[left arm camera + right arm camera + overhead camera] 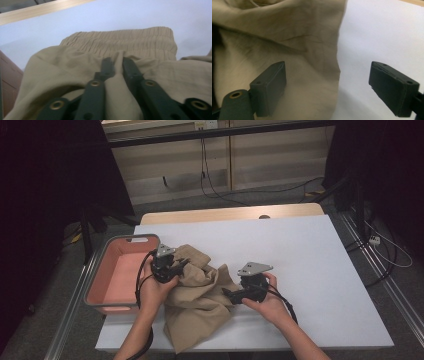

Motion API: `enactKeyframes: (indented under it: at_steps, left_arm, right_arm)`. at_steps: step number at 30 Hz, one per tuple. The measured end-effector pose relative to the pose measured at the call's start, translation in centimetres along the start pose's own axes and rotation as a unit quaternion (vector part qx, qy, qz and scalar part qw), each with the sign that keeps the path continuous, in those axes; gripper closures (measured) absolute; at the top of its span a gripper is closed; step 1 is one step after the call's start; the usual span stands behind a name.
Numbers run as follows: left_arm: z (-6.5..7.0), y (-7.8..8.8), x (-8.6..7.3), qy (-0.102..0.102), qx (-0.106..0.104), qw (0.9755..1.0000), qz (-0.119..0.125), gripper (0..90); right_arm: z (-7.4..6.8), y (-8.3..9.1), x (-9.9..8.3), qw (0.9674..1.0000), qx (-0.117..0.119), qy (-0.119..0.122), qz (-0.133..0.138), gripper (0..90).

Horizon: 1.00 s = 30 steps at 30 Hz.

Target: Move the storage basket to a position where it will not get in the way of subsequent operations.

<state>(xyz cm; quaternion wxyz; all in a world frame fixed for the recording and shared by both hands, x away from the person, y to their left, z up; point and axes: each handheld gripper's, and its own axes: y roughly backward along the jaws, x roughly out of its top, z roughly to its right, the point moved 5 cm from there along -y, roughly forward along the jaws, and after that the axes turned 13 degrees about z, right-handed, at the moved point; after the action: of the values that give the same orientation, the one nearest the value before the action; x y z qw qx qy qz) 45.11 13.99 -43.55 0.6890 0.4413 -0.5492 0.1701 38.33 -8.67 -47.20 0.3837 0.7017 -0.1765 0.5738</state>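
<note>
Crumpled tan woven-cloth garment [197,295] with a ribbed elastic waistband [130,41], lying at the white tabletop's [310,265] seven o'clock beside a salmon-pink, grey-rimmed basket [107,285]. The left hand-held gripper [117,63] pinches a raised fold between nearly closed jaws. The right hand-held gripper [327,82], released and wide, straddles the soft cloth's edge. Advice: bite deeper past the hem before closing, keeping the fold taut.

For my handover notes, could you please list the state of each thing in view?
Tan garment: crumpled on the white table, elastic waistband showing.
Left gripper: jaws narrowly apart, a fabric fold between them.
Right gripper: wide open, straddling the garment's edge.
Pink bin: empty.
</note>
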Motion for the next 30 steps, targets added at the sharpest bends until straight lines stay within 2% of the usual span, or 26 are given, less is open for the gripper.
enactKeyframes:
  at_steps: [1,2,3,5,7,8,9,10,11,12,14,15,16,18,19,20,21,22,23,27,30]
  left_arm:
    - [0.0,-0.3,-0.2,-0.007,0.003,1.0,0.001,59.3]
    - [-0.1,-0.6,-0.2,-0.012,0.008,0.9999,0.003,59.3]
    - [-0.3,-1.0,0.0,-0.019,0.02,0.9995,0.017,39.2]
    - [-0.5,-1.3,0.3,-0.022,0.029,0.999,0.025,23.5]
    - [-0.7,-1.4,0.4,-0.026,0.032,0.9987,0.028,16.0]
    - [-0.8,-1.7,0.5,-0.028,0.04,0.9984,0.028,16.0]
    - [-1.2,-2.2,0.2,-0.02,0.046,0.9986,0.014,9.8]
    - [-1.2,-2.2,0.2,-0.02,0.046,0.9986,0.014,8.2]
    - [-1.4,-2.9,-0.5,-0.022,0.039,0.999,-0.009,6.6]
    - [-1.4,-2.9,-0.5,-0.022,0.039,0.999,-0.009,5.8]
    - [-1.1,-3.5,-1.2,-0.041,0.04,0.998,-0.026,5.4]
    - [-1.2,-3.9,-1.7,-0.021,0.038,0.9982,-0.041,4.6]
    - [-1.2,-3.9,-1.7,-0.021,0.038,0.9982,-0.041,4.6]
    - [-1.2,-4.1,-2.2,-0.006,0.03,0.9986,-0.044,4.6]
    - [-1.4,-4.3,-2.7,0.024,0.019,0.9979,-0.057,4.0]
    - [-1.4,-4.3,-2.7,0.024,0.019,0.9979,-0.057,4.0]
    - [-1.4,-4.4,-3.4,0.06,0.014,0.9955,-0.072,3.8]
    - [-1.4,-4.4,-3.4,0.06,0.014,0.9955,-0.072,3.1]
    - [-1.3,-4.7,-3.8,0.072,0.013,0.9941,-0.08,3.1]
    - [-0.7,-4.9,-3.9,0.07,0.022,0.9938,-0.084,4.8]
    - [-0.1,-4.8,-3.7,0.069,0.021,0.9935,-0.088,22.3]
  right_arm:
    - [0.3,0.4,-0.1,1.0,-0.002,0.0,0.0,13.5]
    - [0.3,0.4,-0.1,1.0,-0.002,0.0,0.0,13.5]
    - [0.7,0.7,-0.2,1.0,-0.005,-0.005,0.0,13.6]
    - [1.1,1.0,-0.3,0.9999,-0.011,-0.009,0.001,13.3]
    - [1.4,1.4,-0.3,0.9999,-0.014,-0.01,0.002,13.4]
    - [1.4,1.4,-0.3,0.9999,-0.014,-0.01,0.002,13.3]
    - [1.6,1.7,-0.2,0.9998,-0.014,-0.01,0.004,13.2]
    - [1.6,1.7,-0.2,0.9998,-0.014,-0.01,0.004,13.2]
    - [1.7,1.9,-0.2,0.9998,-0.015,-0.01,0.005,13.2]
    - [1.7,1.9,-0.2,0.9998,-0.015,-0.01,0.005,13.2]
    - [1.8,2.1,-0.3,0.9998,-0.014,-0.011,0.007,13.2]
    - [1.9,2.3,-0.3,0.9998,-0.015,-0.011,0.005,13.2]
    - [2.0,2.3,-0.4,0.9998,-0.015,-0.011,0.005,13.0]
    - [2.1,2.4,-0.4,0.9998,-0.016,-0.011,0.004,13.0]
    - [2.2,2.6,-0.5,0.9998,-0.017,-0.013,0.005,12.9]
    - [2.2,2.6,-0.5,0.9998,-0.017,-0.013,0.005,12.9]
    - [2.4,2.7,-0.6,0.9997,-0.019,-0.013,0.004,12.8]
    - [2.4,2.7,-0.6,0.9997,-0.019,-0.013,0.004,12.8]
    - [2.5,2.8,-0.6,0.9997,-0.019,-0.013,0.005,12.9]
    - [2.7,3.0,-0.5,0.9997,-0.021,-0.014,0.007,12.9]
    - [2.9,3.3,-0.5,0.9996,-0.026,-0.011,0.006,13.0]
